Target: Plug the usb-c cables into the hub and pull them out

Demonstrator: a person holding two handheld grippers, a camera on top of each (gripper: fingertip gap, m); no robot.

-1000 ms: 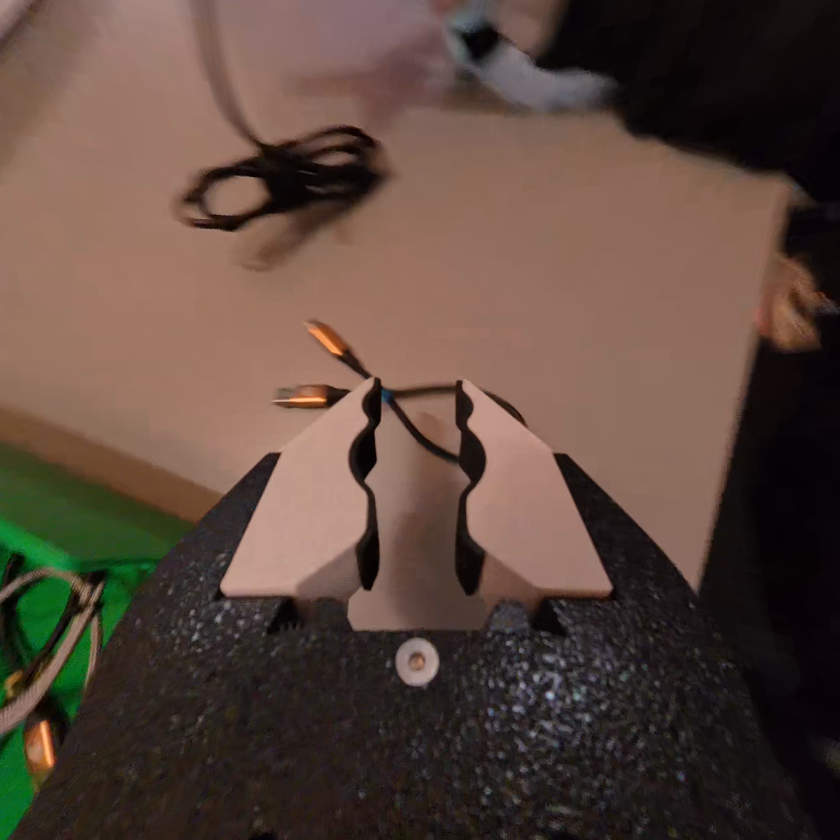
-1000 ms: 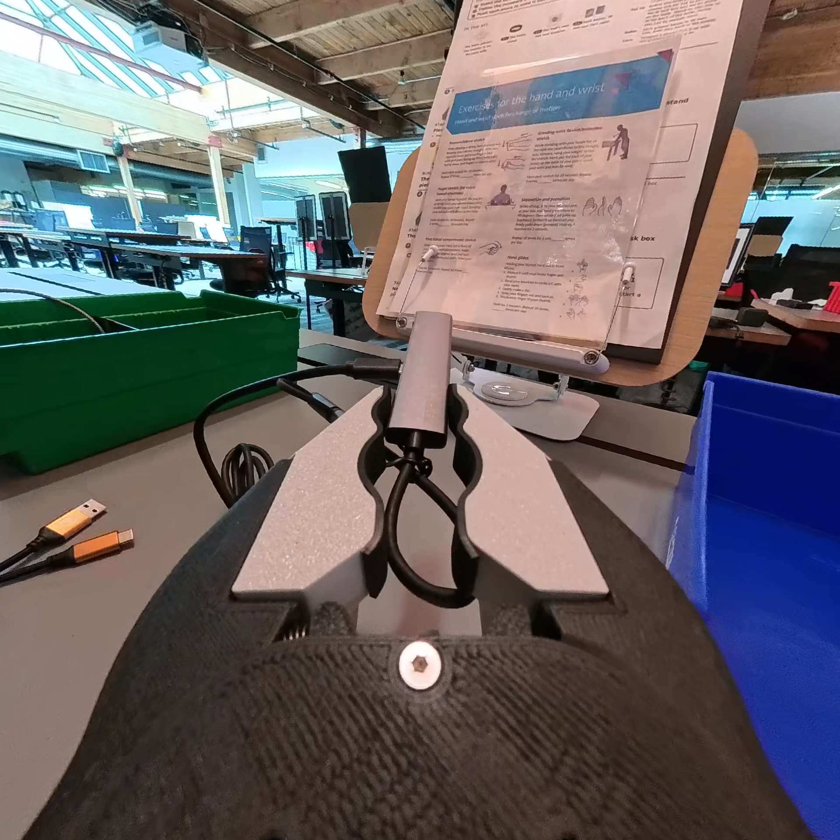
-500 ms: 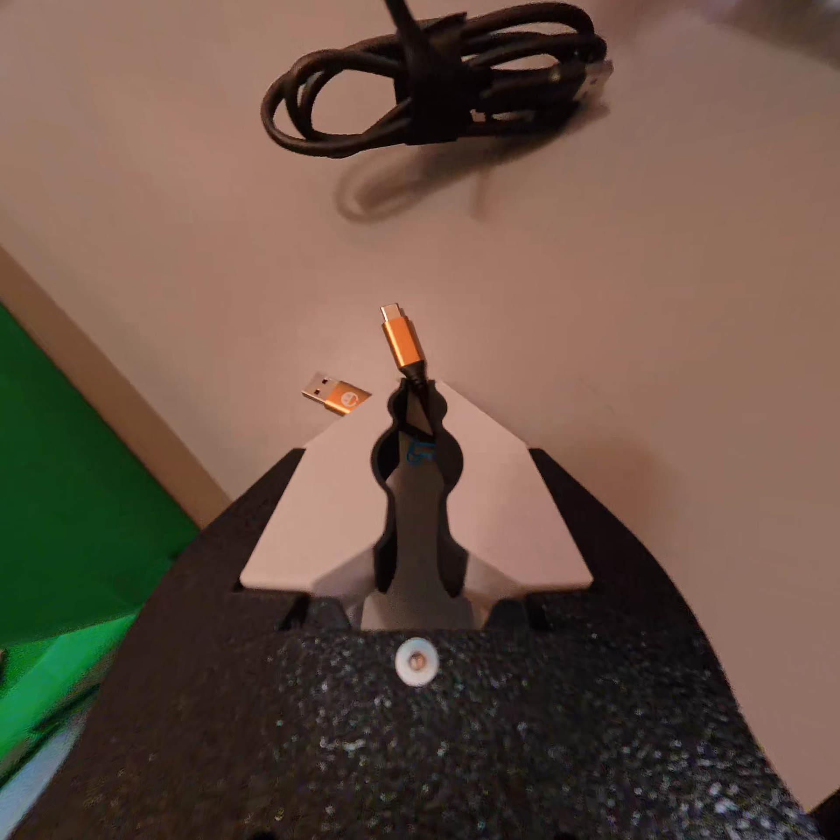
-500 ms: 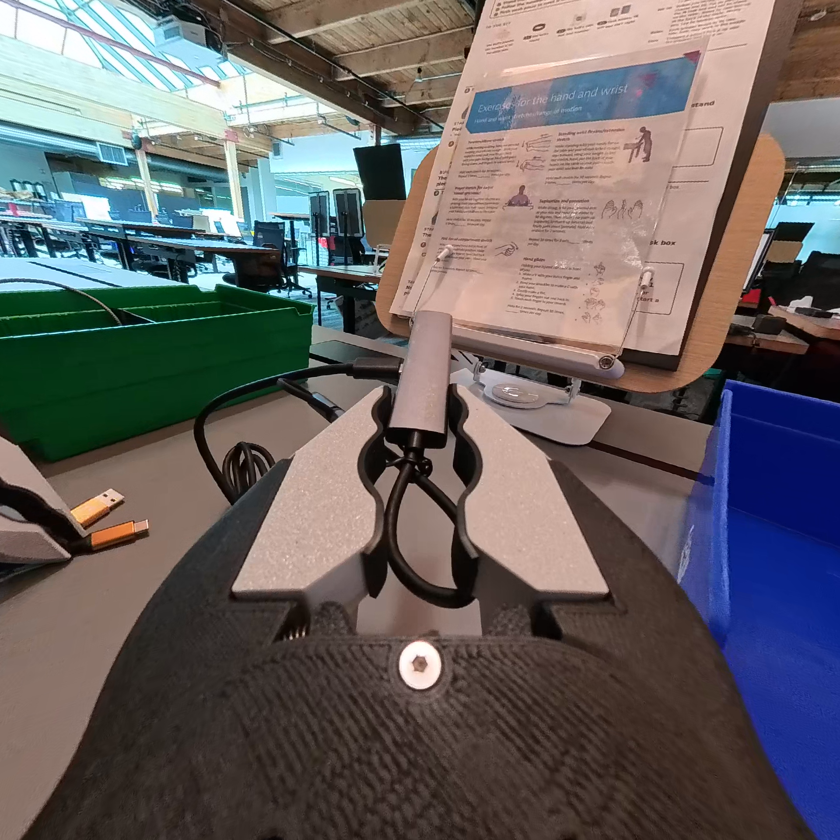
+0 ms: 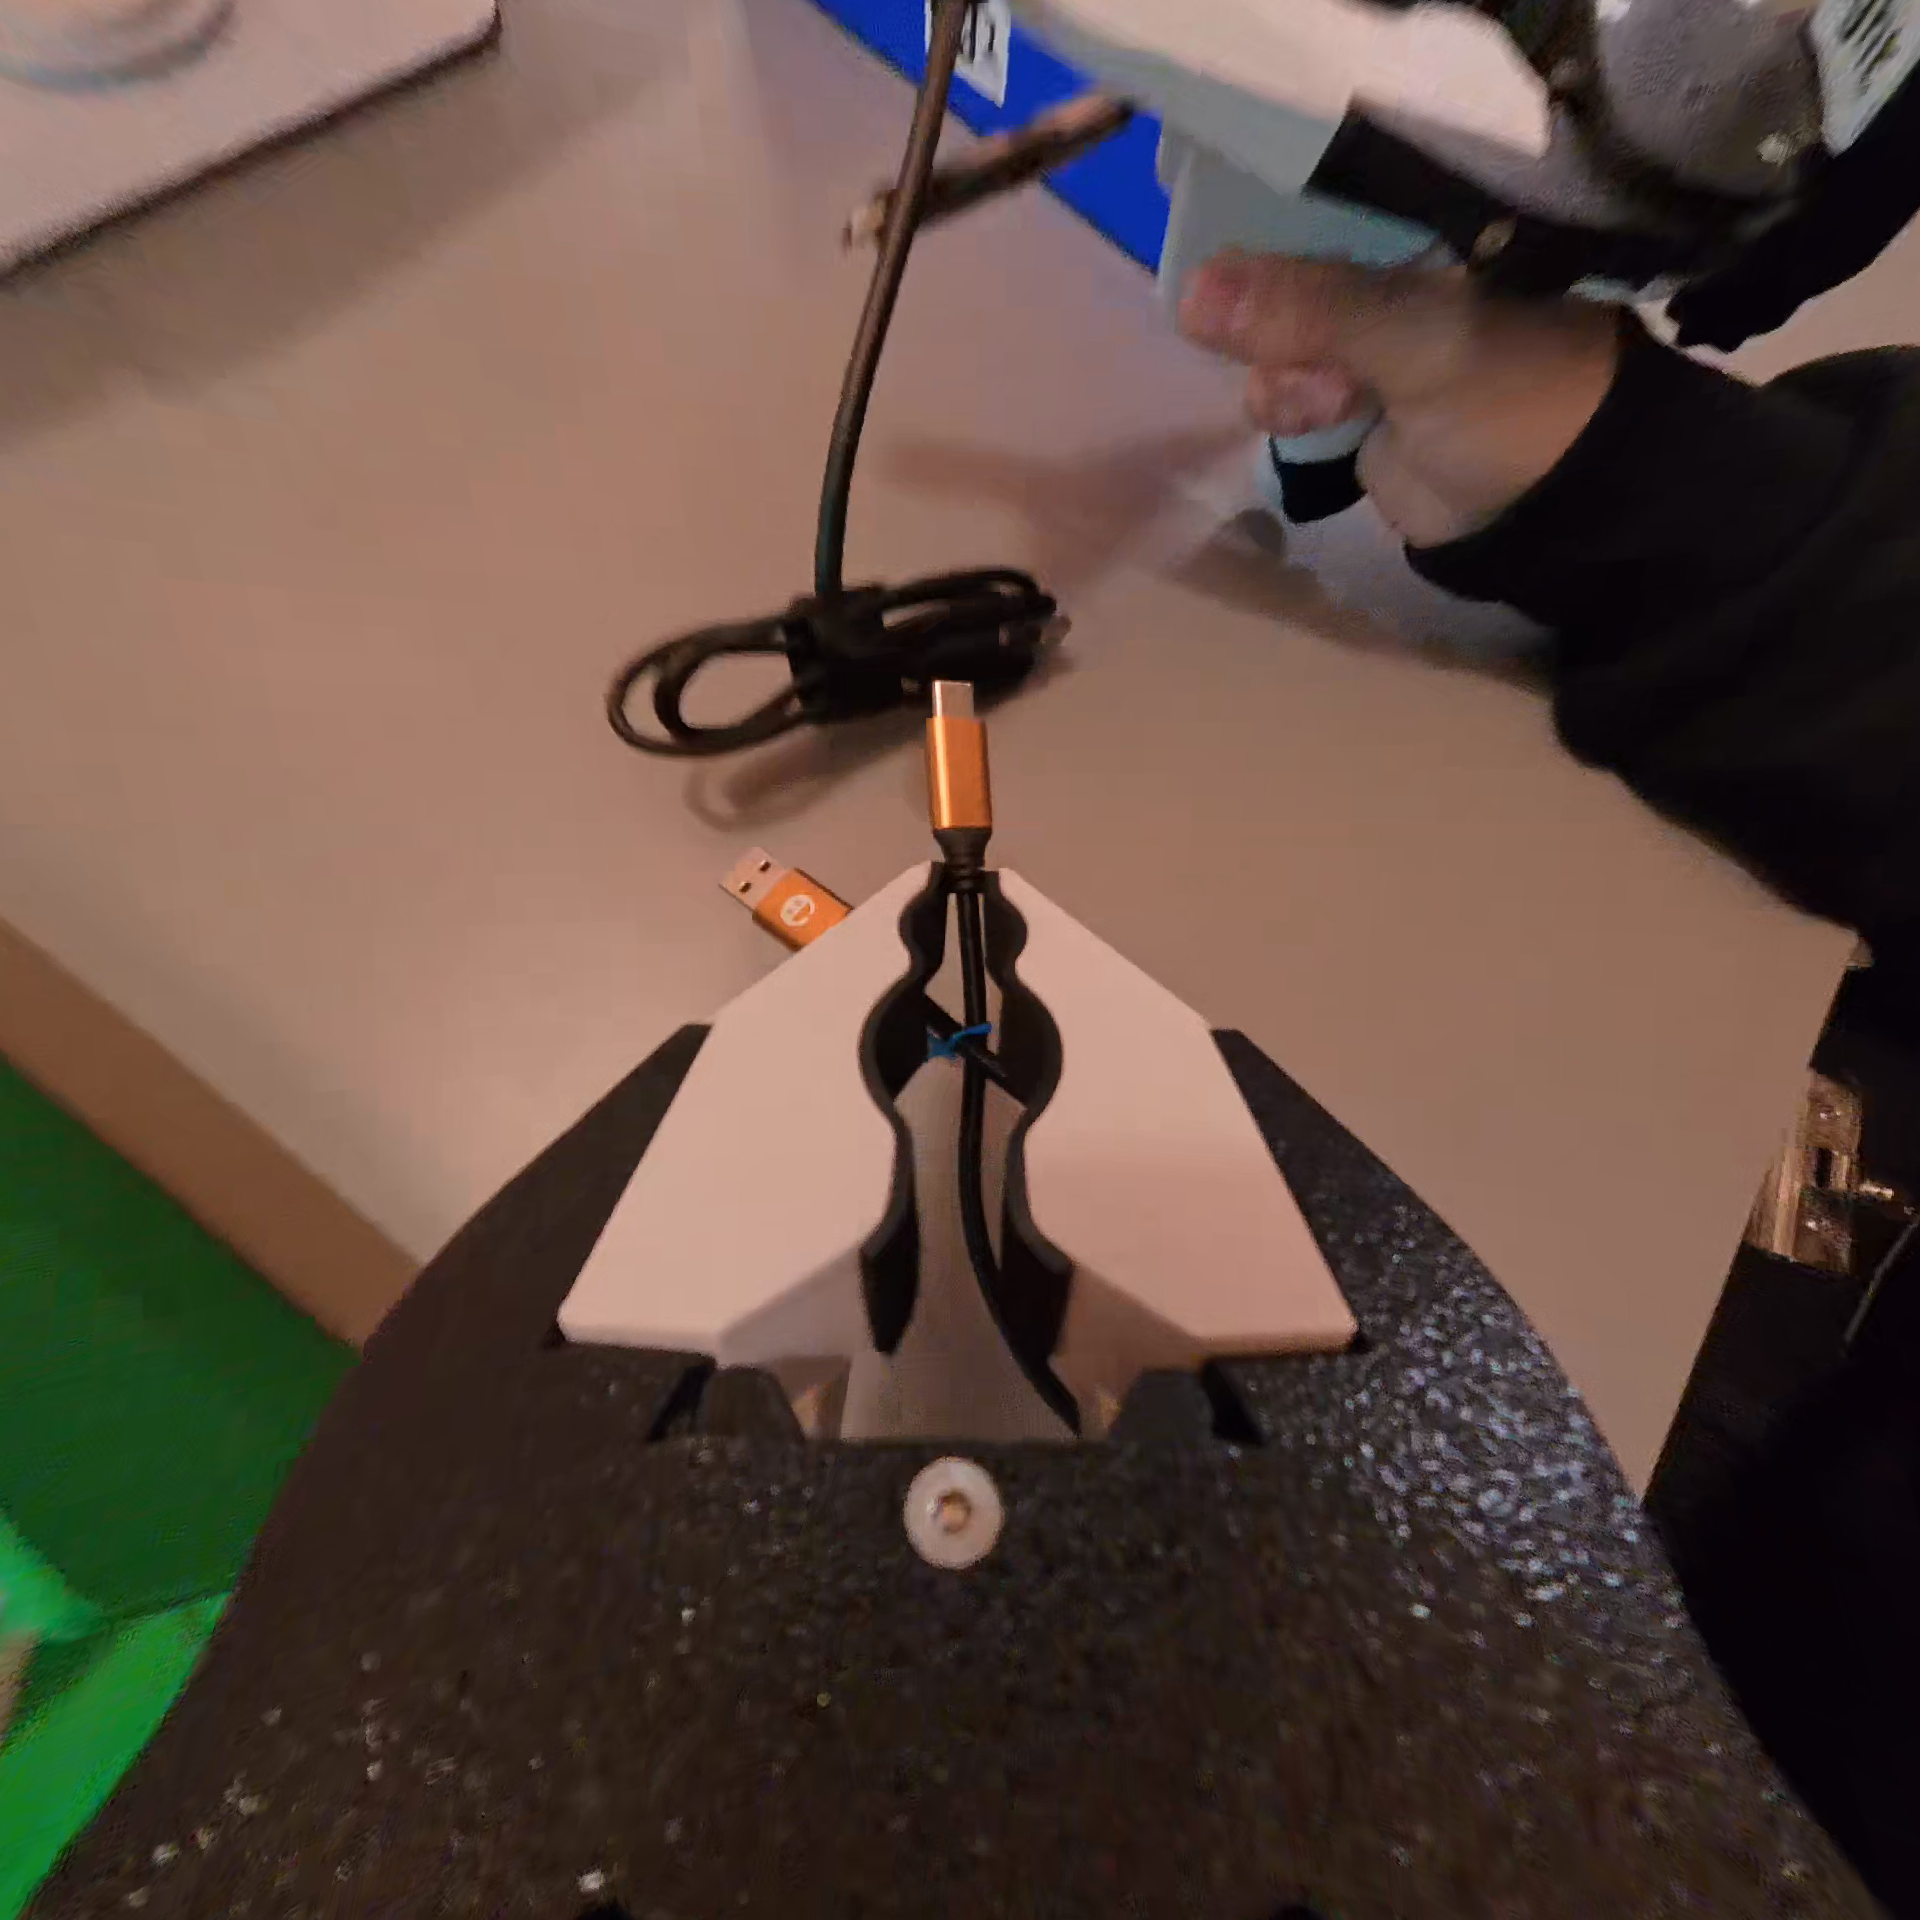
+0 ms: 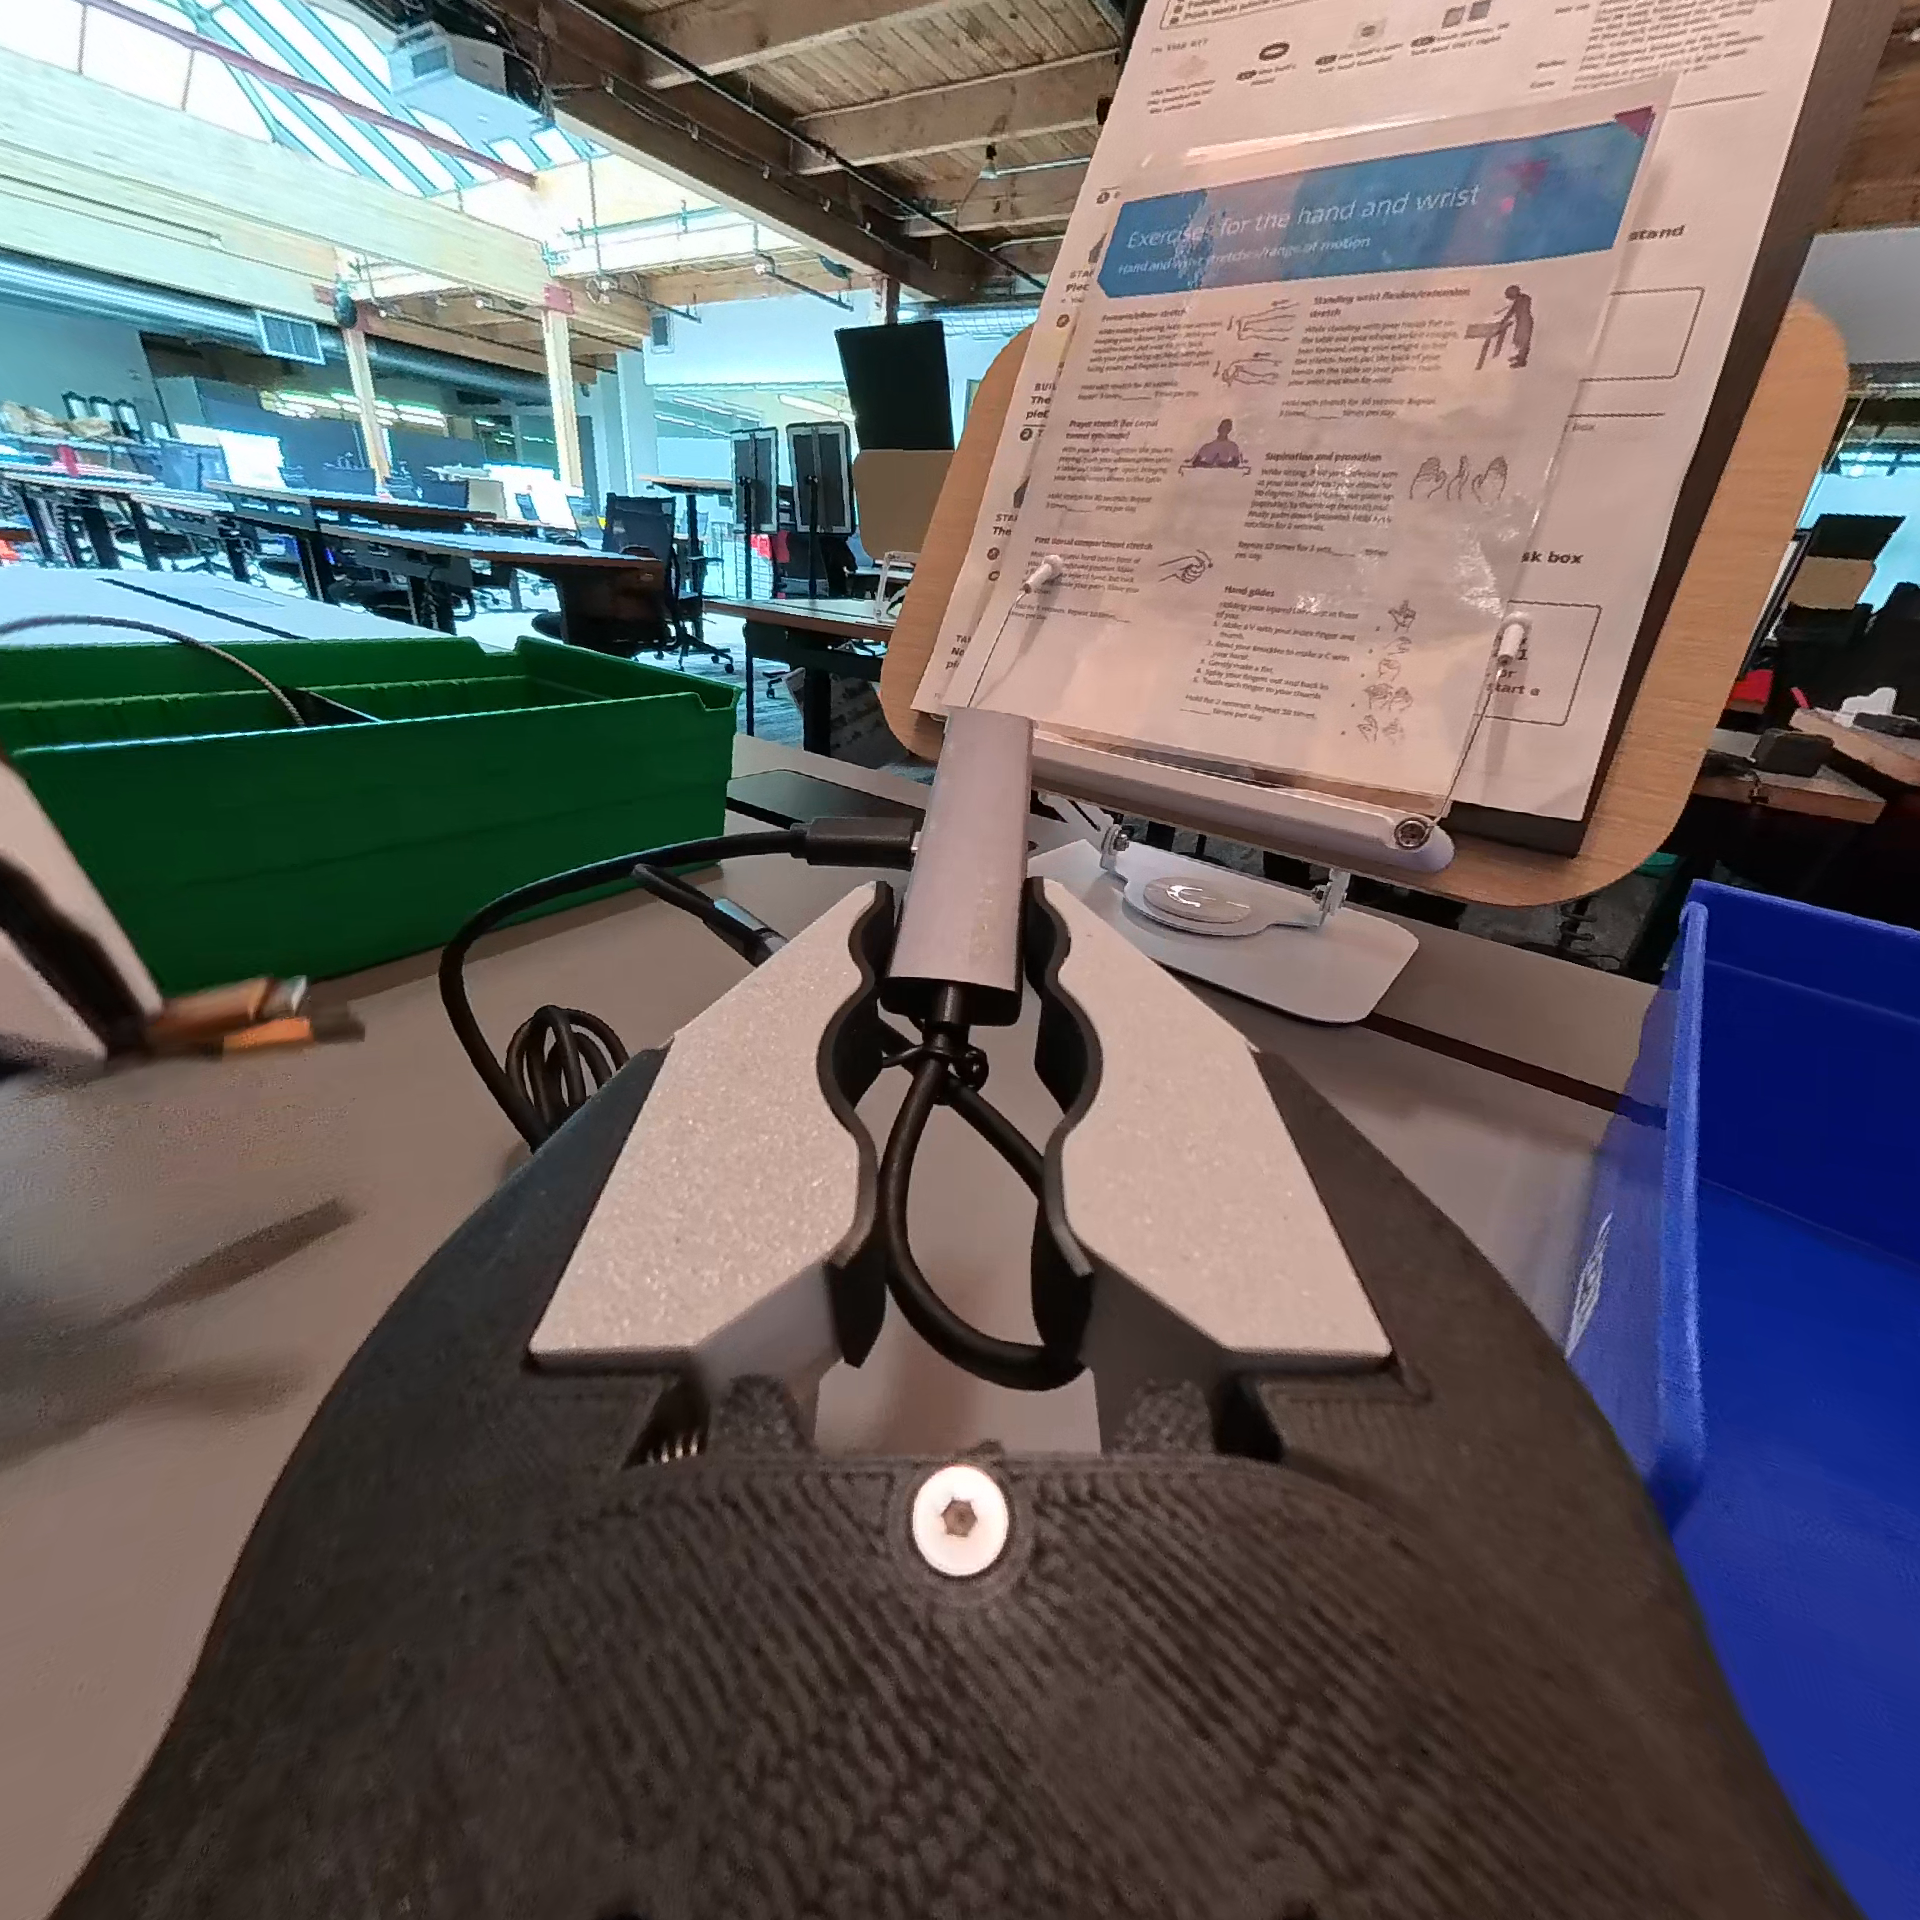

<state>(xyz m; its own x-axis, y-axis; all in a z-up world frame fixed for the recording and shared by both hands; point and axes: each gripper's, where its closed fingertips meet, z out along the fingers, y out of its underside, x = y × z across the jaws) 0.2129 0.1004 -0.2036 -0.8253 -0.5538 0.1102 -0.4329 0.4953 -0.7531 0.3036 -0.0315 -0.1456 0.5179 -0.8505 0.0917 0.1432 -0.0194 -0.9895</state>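
Observation:
My left gripper (image 5: 961, 883) is shut on the black cord of an orange usb-c cable, just behind its plug (image 5: 957, 767), which sticks out forward above the table. The cable's orange usb-a plug (image 5: 787, 904) hangs to the left of my fingers. My right gripper (image 6: 958, 904) is shut on a grey hub (image 6: 964, 854) held upright, its own short cable looping between the jaws. A black cable (image 6: 831, 837) is plugged into the hub's left side; its bundled coil (image 5: 831, 649) lies on the table. The left gripper with the orange plugs (image 6: 249, 1023) shows at the left edge of the right wrist view.
A green bin (image 6: 343, 790) stands at the left of the table. A blue bin (image 6: 1787, 1299) stands at the right. A document stand (image 6: 1351, 499) with printed sheets rises behind the hub. A person's hand (image 5: 1392, 384) and dark sleeve hold the right gripper. The tips of one gripper are about 15 centimeters away from the tips of the other.
My left gripper closed on the orange cable's cord, lifted it and swung toward the hub and the right hand. The right gripper kept hold of the hub and moved slightly.

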